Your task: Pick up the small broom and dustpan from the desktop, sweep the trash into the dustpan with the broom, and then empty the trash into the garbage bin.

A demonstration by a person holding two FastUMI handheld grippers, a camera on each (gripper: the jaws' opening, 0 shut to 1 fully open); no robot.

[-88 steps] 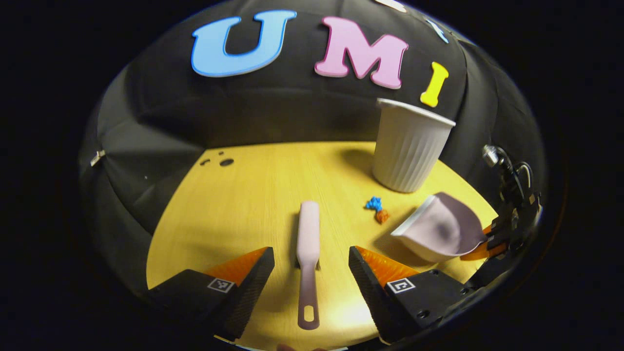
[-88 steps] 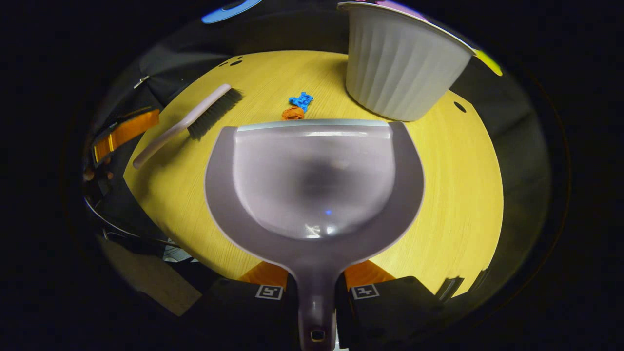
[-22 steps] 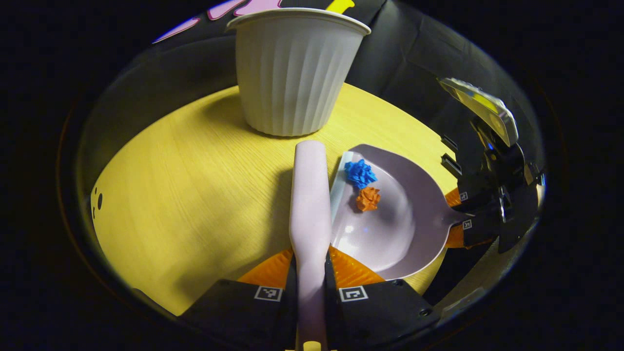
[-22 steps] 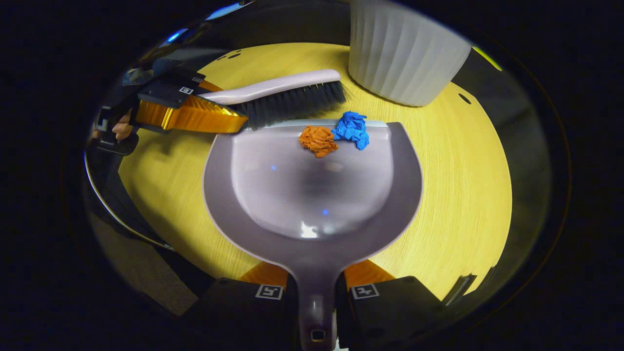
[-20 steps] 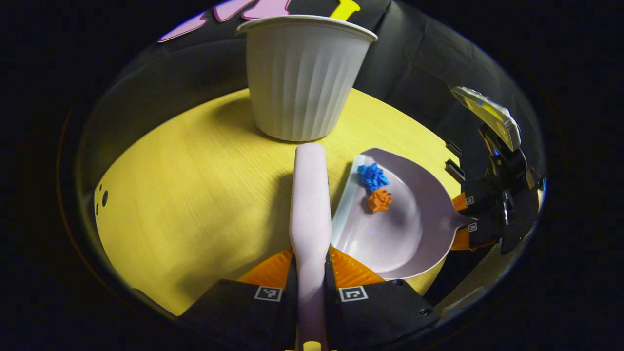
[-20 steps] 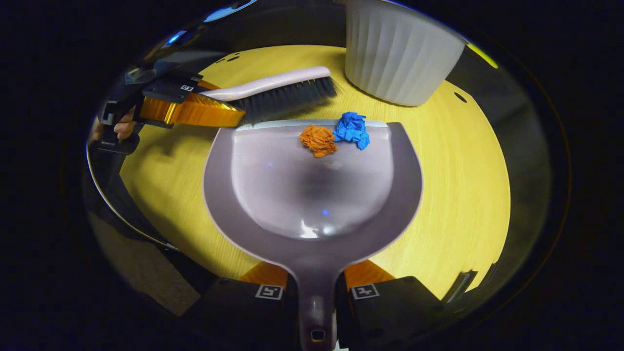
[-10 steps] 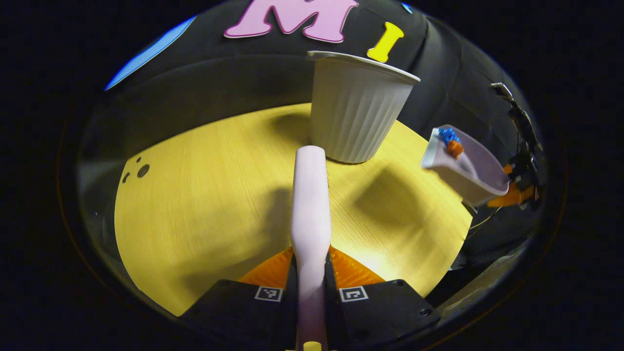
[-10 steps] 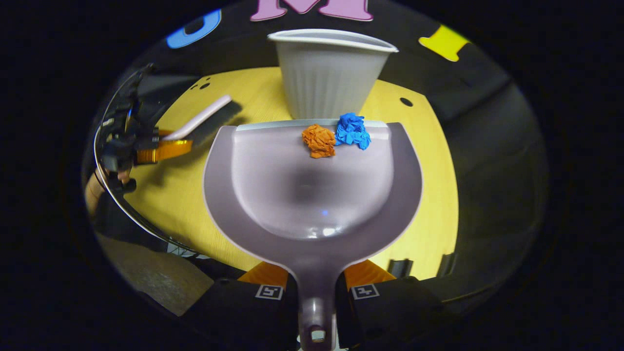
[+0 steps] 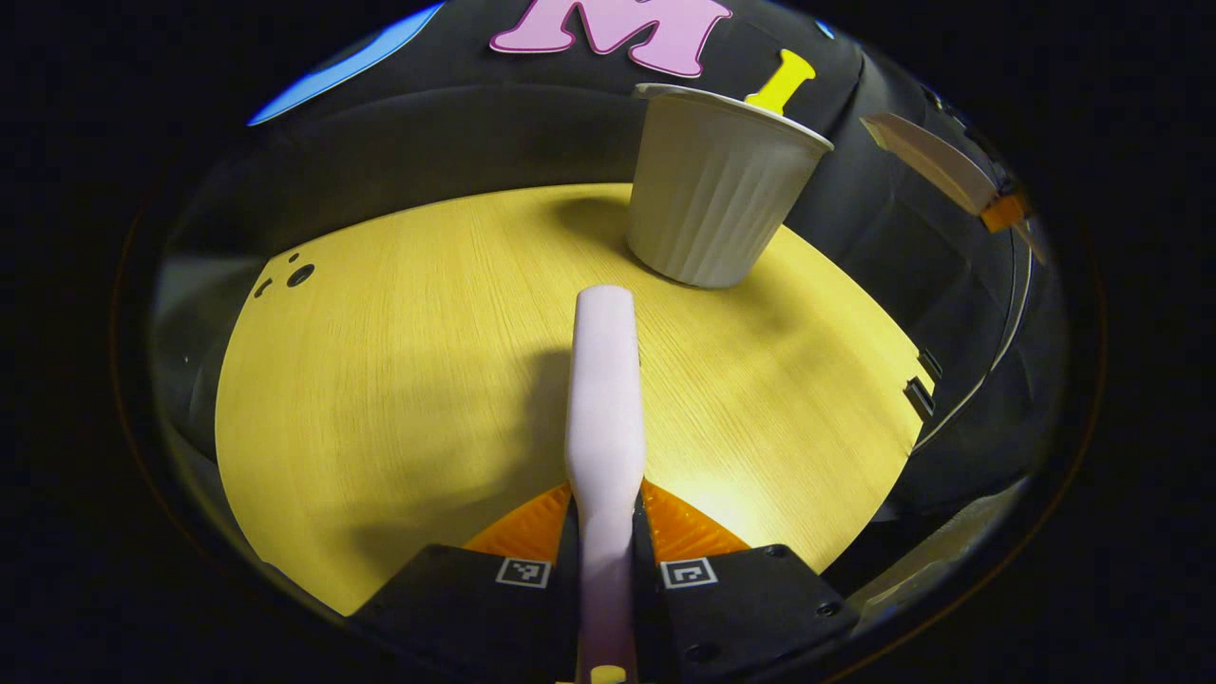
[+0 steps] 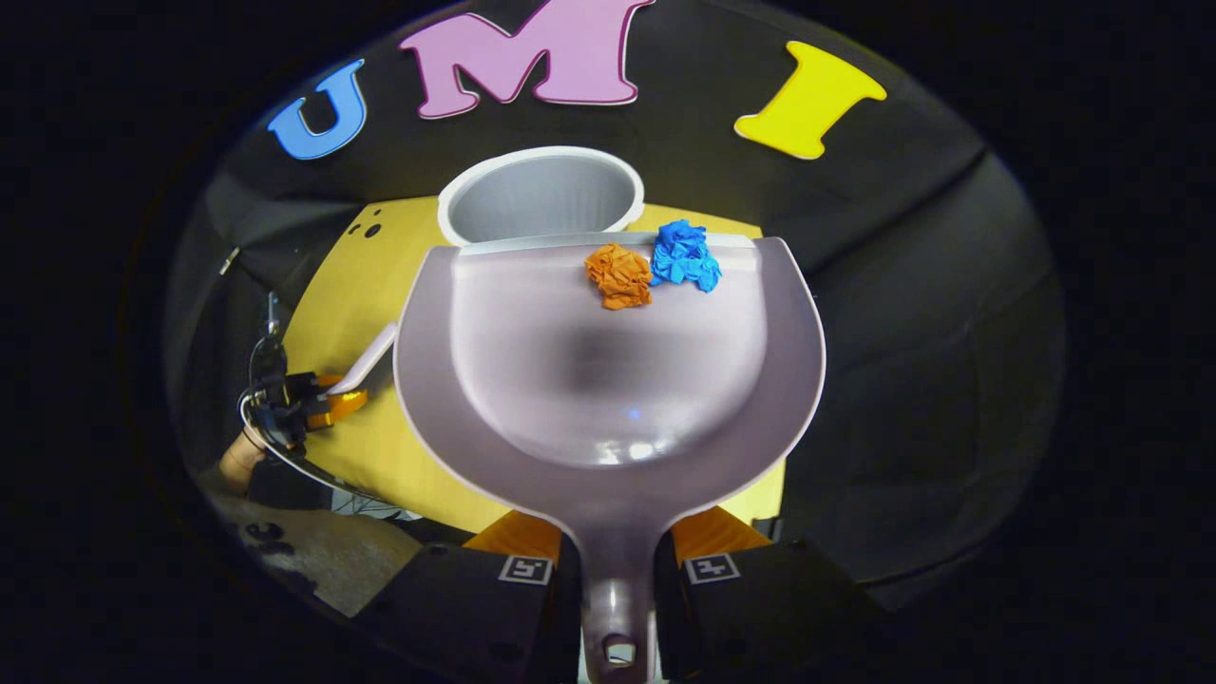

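So the right gripper (image 10: 616,560) has its jaws clamped on the handle of the dustpan (image 10: 608,380), held up in the air with its front lip over the open garbage bin (image 10: 540,195). Orange scrap (image 10: 619,275) and blue scrap (image 10: 684,256) sit touching at the pan's front edge (not tipped out yet). Left gripper (image 9: 605,570) jaws grip the broom (image 9: 603,399) handle above the yellow surface (image 9: 380,380).
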